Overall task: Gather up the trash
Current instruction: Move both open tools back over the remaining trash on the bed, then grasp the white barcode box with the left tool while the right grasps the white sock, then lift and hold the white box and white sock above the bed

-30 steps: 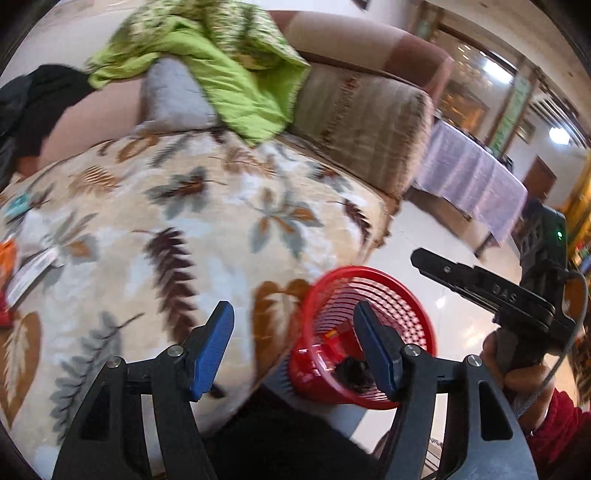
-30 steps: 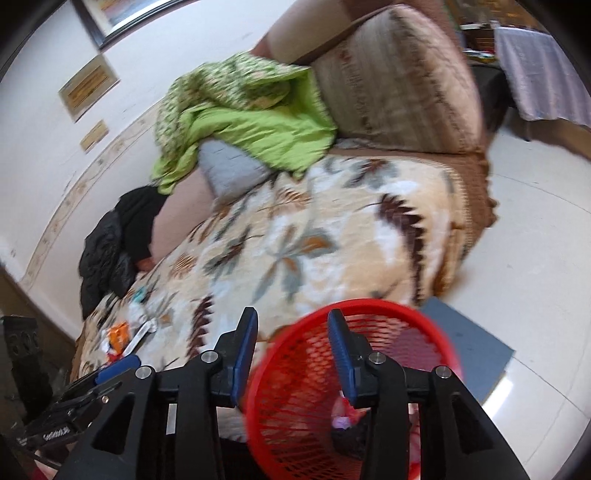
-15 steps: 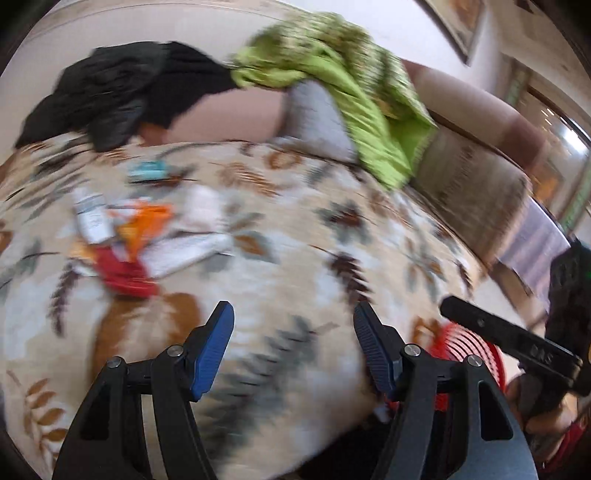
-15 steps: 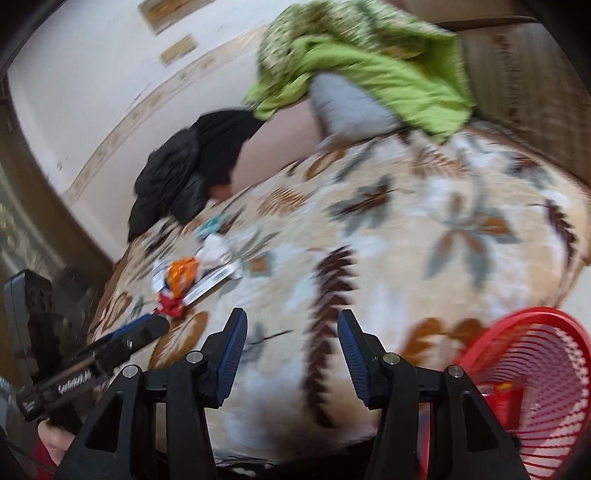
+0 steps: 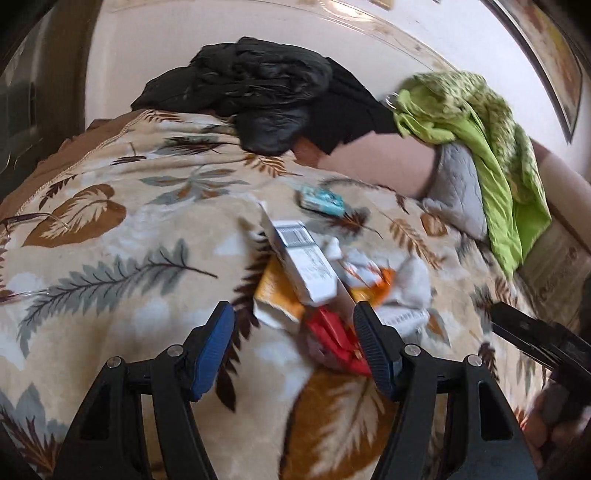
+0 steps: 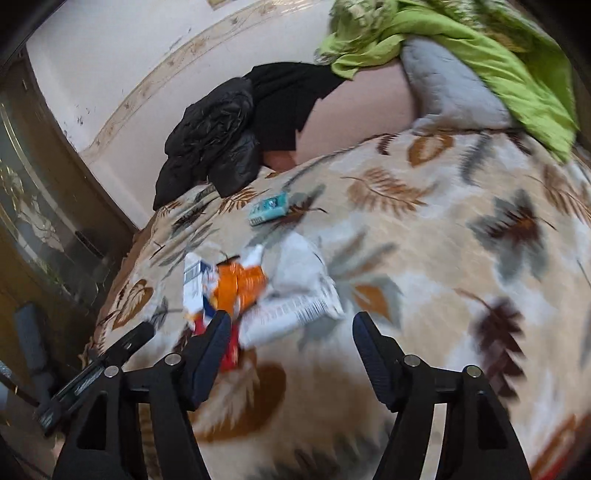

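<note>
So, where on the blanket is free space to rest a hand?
Bare blanket lies left of the trash pile, and right of it toward the grey pillow. It is crowded from the pile up to the teal packet.

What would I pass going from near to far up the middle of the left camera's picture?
Left gripper → red wrapper → white barcoded box → small teal packet → black jacket → wall.

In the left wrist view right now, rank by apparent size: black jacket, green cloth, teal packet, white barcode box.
1. black jacket
2. green cloth, close to the jacket, so this order is unsure
3. white barcode box, nearer the camera
4. teal packet
</note>
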The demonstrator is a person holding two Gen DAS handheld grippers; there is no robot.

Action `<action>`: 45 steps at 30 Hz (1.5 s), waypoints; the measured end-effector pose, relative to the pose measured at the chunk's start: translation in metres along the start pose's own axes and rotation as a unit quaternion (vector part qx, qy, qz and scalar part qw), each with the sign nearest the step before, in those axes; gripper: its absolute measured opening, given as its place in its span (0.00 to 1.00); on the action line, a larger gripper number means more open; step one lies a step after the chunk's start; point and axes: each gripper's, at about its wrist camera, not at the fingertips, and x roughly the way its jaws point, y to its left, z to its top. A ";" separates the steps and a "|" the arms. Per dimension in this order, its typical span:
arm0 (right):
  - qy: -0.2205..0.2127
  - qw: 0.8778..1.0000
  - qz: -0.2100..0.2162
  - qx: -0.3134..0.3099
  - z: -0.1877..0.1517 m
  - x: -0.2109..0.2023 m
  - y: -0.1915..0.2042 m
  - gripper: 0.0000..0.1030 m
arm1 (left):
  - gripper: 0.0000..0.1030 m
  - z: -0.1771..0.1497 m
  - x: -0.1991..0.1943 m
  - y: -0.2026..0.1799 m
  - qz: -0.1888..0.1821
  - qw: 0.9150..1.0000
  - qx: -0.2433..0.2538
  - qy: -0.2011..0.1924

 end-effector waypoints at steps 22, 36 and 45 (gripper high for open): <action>-0.022 0.999 -0.009 0.045 0.023 0.053 -0.013 0.20 | 0.63 0.047 0.097 0.006 -0.013 0.995 -0.074 0.072; -0.082 0.997 -0.004 0.015 0.020 0.003 0.000 0.20 | 0.33 0.036 0.072 0.007 -0.001 0.998 -0.046 0.042; -0.108 0.993 -0.005 -0.036 -0.005 -0.037 0.015 0.20 | 0.31 0.015 0.012 -0.010 -0.007 1.000 -0.019 -0.002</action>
